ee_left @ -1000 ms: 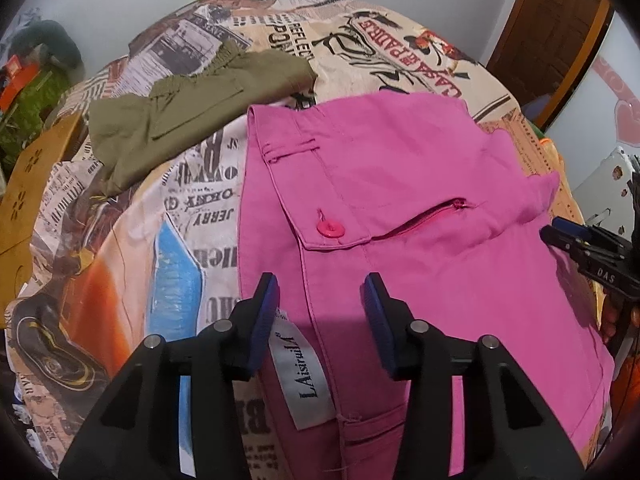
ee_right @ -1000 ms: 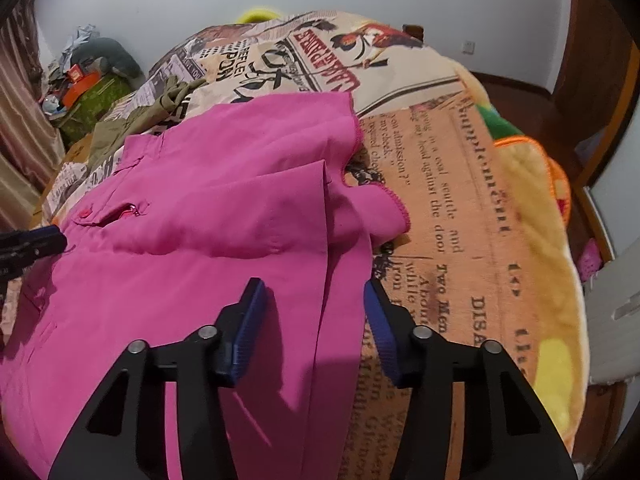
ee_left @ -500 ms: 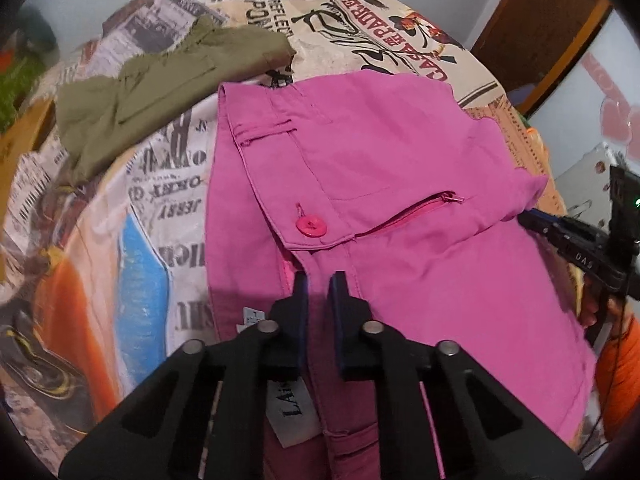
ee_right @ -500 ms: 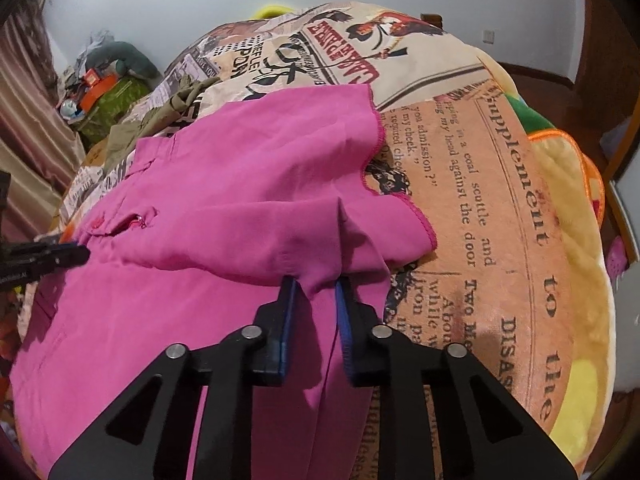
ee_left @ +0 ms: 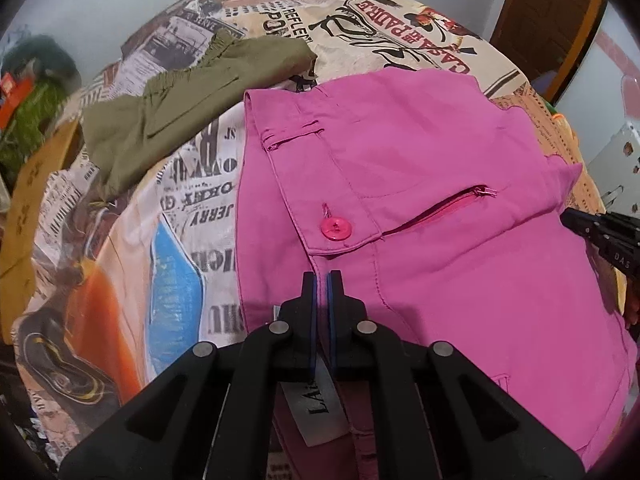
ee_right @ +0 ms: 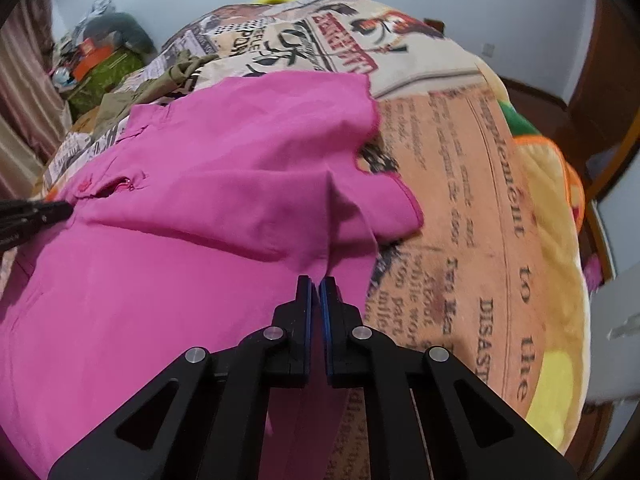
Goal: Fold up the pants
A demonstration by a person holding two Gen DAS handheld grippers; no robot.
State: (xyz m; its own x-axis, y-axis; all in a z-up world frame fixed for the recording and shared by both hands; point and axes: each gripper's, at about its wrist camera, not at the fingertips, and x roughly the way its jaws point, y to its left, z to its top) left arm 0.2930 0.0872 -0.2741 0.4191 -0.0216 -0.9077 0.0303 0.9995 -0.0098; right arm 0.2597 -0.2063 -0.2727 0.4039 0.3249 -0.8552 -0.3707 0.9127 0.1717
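Note:
Pink pants (ee_left: 420,168) lie spread on a bed with a newspaper-print blanket (ee_left: 192,208). Their waistband, pink button (ee_left: 336,229) and zip pocket face up. My left gripper (ee_left: 322,280) is shut on the pants' waistband near edge, just below the button, with a white label (ee_left: 316,408) hanging under it. My right gripper (ee_right: 315,284) is shut on the pink pants (ee_right: 192,216) near the crotch and leg hems. The right gripper's tip shows at the right edge of the left wrist view (ee_left: 592,228), and the left one's at the left edge of the right wrist view (ee_right: 36,212).
Olive green pants (ee_left: 172,108) lie crumpled on the blanket behind and left of the pink pants. A wooden door (ee_left: 548,12) stands at the back right. Cluttered boxes and bags (ee_right: 96,60) sit by the wall at the left. The bed's yellow edge (ee_right: 560,380) falls off at right.
Both grippers have gone from wide open to shut on the pink pants' fabric. Both have moved in toward the pants.

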